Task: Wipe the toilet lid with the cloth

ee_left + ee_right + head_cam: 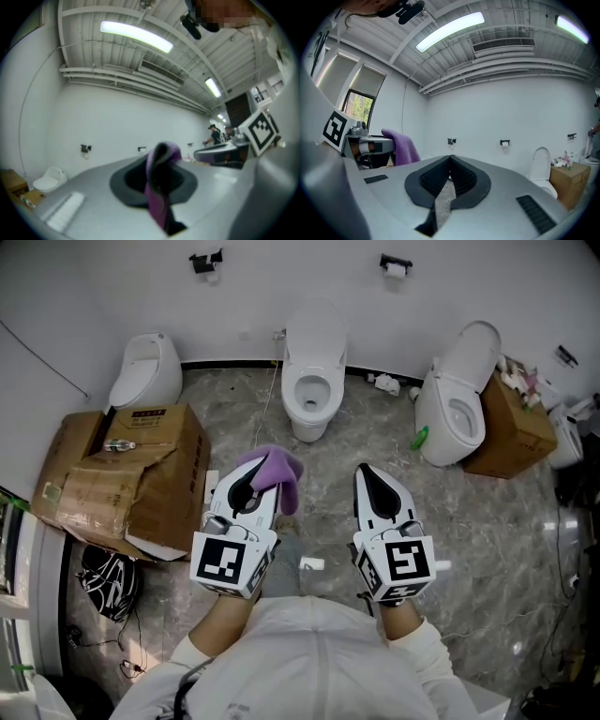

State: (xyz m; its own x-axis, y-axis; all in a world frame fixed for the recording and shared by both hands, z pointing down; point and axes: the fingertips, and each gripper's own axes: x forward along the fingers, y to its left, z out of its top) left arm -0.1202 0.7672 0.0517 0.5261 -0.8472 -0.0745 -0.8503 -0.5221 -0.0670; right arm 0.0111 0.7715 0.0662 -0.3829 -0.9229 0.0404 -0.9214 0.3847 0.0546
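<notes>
A purple cloth (274,472) hangs from my left gripper (255,482), which is shut on it; in the left gripper view the cloth (158,192) fills the gap between the jaws. My right gripper (371,476) is beside it, shut and empty, and its jaws (450,161) meet at the tip. Both point level toward the far wall. Ahead stands a white toilet (313,376) with its lid raised and the bowl open. A second toilet (457,409) at the right has its lid up too (541,171). A third toilet (146,369) at the left is shut.
Crushed cardboard boxes (127,474) lie on the floor at my left, with a black bag (108,579) below them. Another box (514,432) with bottles stands behind the right toilet. A green item (419,438) hangs on that toilet. Two paper holders (395,265) are on the wall.
</notes>
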